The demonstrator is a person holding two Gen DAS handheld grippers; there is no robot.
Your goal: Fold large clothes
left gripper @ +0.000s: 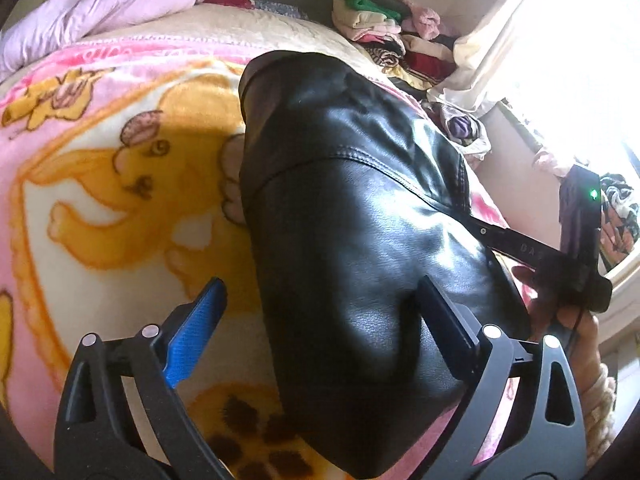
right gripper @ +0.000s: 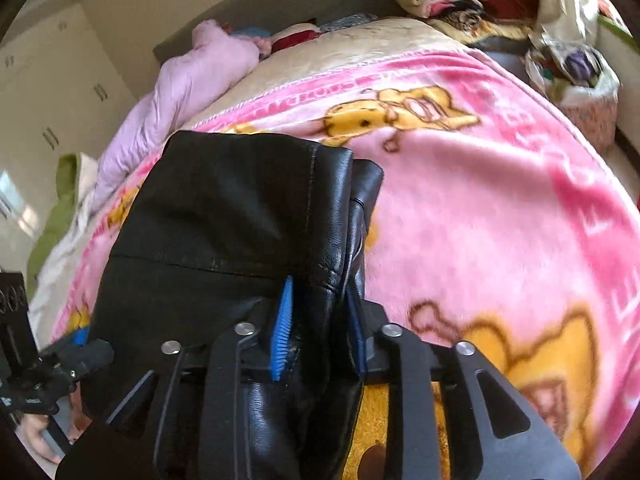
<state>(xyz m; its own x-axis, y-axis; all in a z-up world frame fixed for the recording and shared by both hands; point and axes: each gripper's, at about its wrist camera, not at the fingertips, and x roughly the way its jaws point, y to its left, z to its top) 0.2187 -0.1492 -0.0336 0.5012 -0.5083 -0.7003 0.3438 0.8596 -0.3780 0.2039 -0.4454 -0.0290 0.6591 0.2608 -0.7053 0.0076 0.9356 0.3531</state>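
Both my tools angle down at the bed. Left tool [left gripper: 320,340] is spread wide, straddling the near left edge of the black leather jacket [left gripper: 352,208], pads not pressing it. Right tool [right gripper: 318,320] pinches a bunched fold along the jacket's right edge. One jacket, two tools. Jacket is glossy, seamed, folded into a long slab on the pink cartoon blanket [left gripper: 120,184].

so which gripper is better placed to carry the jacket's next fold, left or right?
Right, probably. The right gripper has the black leather jacket edge between its blue pads, apparently clamped. The left gripper stands wide open with the jacket only partly between its fingers, gripping nothing.
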